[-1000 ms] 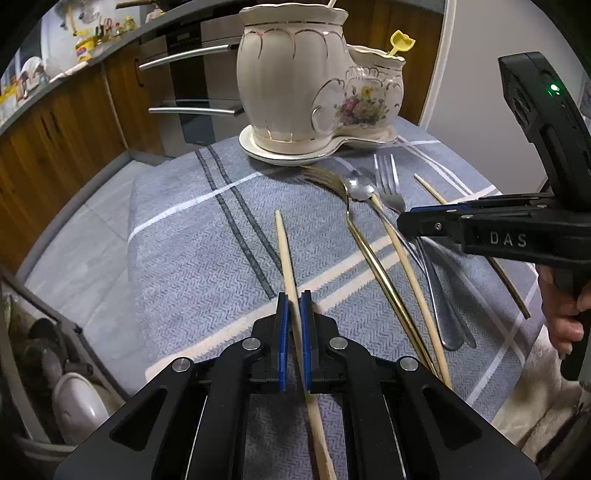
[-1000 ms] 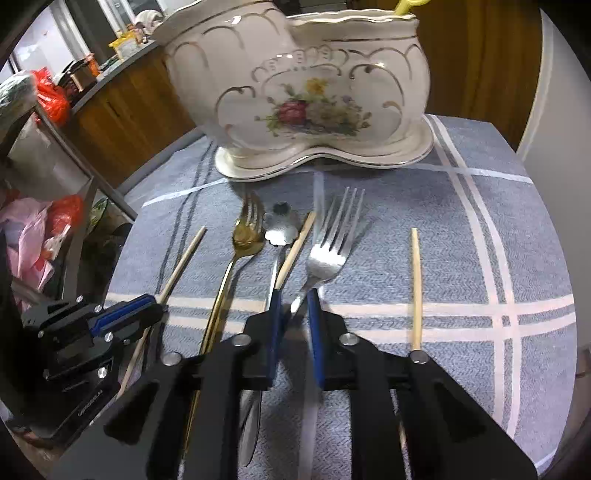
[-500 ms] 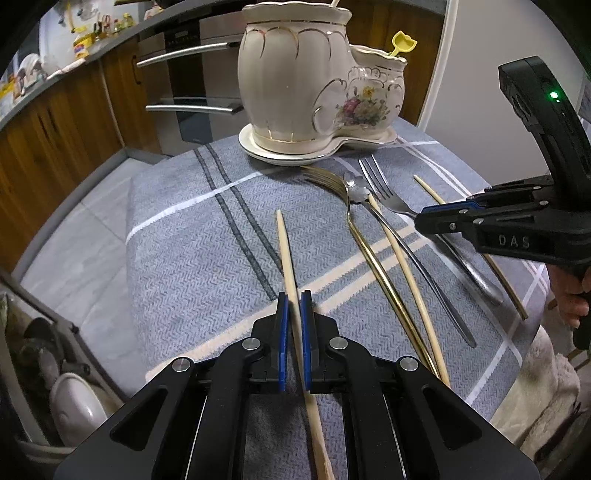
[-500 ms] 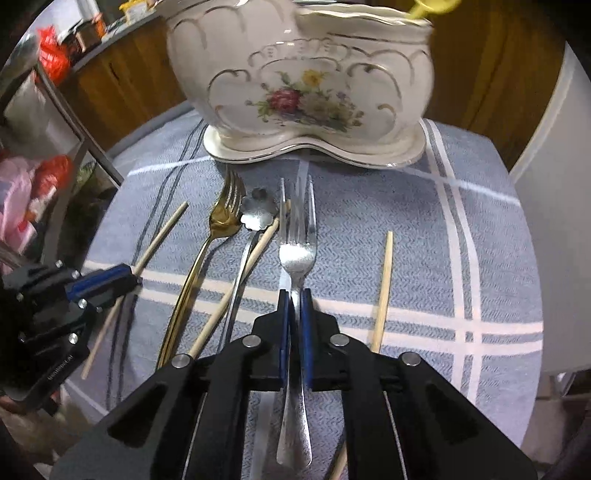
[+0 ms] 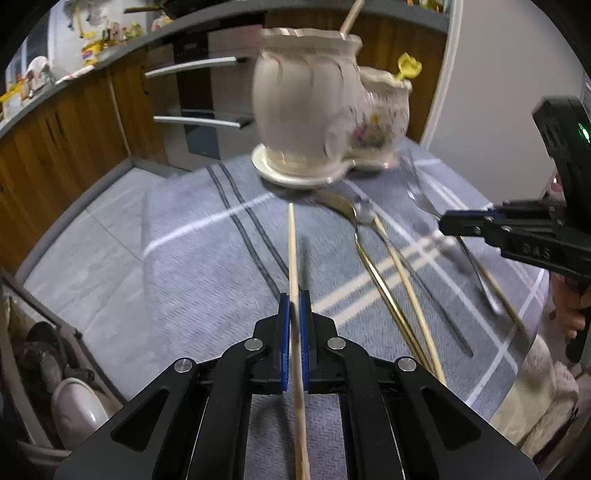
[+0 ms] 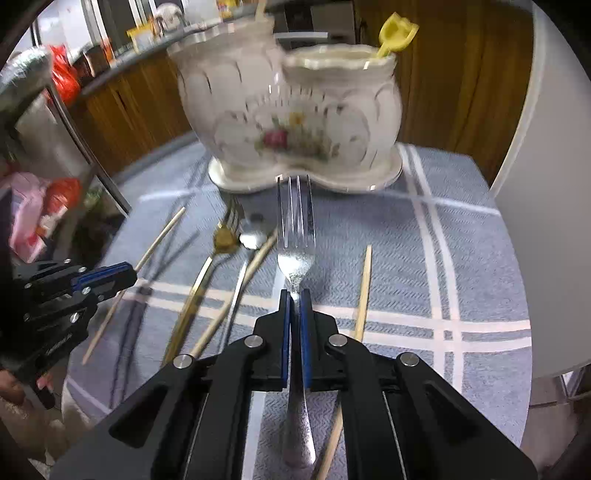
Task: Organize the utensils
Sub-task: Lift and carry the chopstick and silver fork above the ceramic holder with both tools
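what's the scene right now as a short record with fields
left gripper: jaws shut on chopstick
right gripper: jaws shut on silver fork, tines toward holder
holder: floral ceramic, two compartments, yellow pick in one
on cloth: gold fork, spoon, more chopsticks

Kitchen background, both wrist views.
We see wooden cabinets (image 5: 62, 147) under a grey countertop (image 5: 122, 48), a built-in oven (image 5: 195, 96), grey floor tiles (image 5: 85, 229) and a white wall (image 5: 491, 85).
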`<act>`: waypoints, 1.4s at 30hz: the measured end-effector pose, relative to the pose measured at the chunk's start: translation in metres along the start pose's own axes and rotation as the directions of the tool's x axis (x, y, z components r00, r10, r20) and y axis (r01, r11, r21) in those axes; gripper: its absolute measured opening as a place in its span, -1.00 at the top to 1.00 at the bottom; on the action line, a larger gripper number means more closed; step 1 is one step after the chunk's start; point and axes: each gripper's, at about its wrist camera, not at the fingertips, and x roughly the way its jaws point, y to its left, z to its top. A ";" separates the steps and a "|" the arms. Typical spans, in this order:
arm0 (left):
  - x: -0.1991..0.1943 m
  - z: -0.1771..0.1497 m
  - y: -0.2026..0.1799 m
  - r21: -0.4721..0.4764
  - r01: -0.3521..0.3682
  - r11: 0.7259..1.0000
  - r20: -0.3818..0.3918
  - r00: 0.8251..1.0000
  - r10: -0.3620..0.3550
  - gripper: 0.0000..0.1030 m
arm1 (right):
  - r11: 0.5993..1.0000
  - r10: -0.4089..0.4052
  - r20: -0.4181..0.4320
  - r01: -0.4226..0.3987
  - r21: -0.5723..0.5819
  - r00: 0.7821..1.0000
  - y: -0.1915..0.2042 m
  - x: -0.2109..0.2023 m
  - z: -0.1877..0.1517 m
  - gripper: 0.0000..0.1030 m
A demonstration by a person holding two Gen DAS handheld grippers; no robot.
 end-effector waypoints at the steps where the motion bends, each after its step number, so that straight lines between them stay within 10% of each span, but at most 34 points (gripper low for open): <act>1: -0.004 0.002 0.002 -0.006 0.003 1.000 0.019 1.000 -0.003 0.89 | 1.000 0.010 0.033 -0.010 -0.008 0.999 0.000 -0.007 -0.002 0.90; 27: -0.071 0.031 0.004 -0.020 0.053 0.998 0.295 0.955 -0.045 0.90 | 0.995 0.057 0.469 -0.011 -0.101 0.882 0.008 -0.079 -0.003 0.90; 42: -0.111 0.111 0.010 -0.020 0.146 0.989 0.480 0.869 -0.118 0.90 | 0.995 0.080 0.594 -0.103 0.005 0.800 -0.012 -0.075 0.093 0.90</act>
